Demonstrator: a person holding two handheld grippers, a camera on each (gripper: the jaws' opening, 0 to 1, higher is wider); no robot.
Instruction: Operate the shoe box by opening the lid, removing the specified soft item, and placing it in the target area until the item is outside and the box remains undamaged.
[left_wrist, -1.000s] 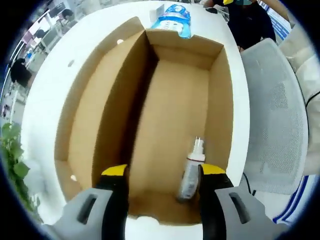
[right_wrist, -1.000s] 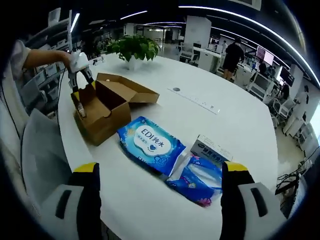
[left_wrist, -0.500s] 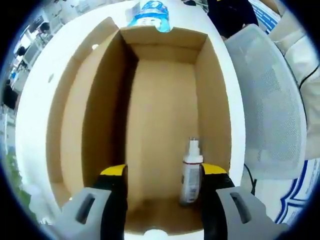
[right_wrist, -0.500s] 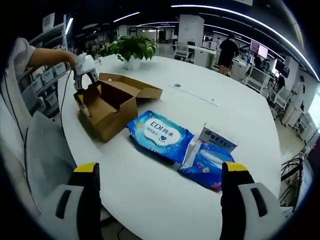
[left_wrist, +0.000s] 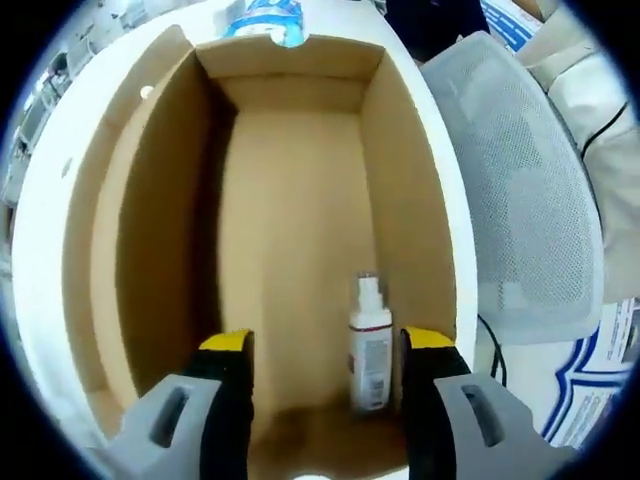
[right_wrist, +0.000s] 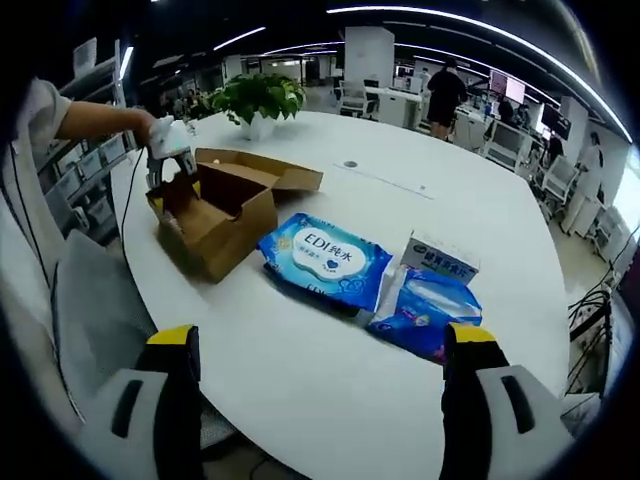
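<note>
The left hand-held gripper (left_wrist: 318, 345), jaws spread, is hovering inside the open brown cardboard shoe box (left_wrist: 150, 210), positioned to straddle the small white spray bottle (left_wrist: 370, 345) at 5 o'clock.

Cardboard boxes: I count one (right_wrist: 215, 215)
Spray bottles: one (left_wrist: 370, 345)
Blue wipe packs: two (right_wrist: 325, 258) (right_wrist: 428, 315)
Potted plants: one (right_wrist: 262, 100)

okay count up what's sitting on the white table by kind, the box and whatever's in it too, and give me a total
Cardboard box: 1
Spray bottle, inside the box: 1
Blue soft packs: 2
Small white carton: 1
Potted plant: 1
Total: 6
</note>
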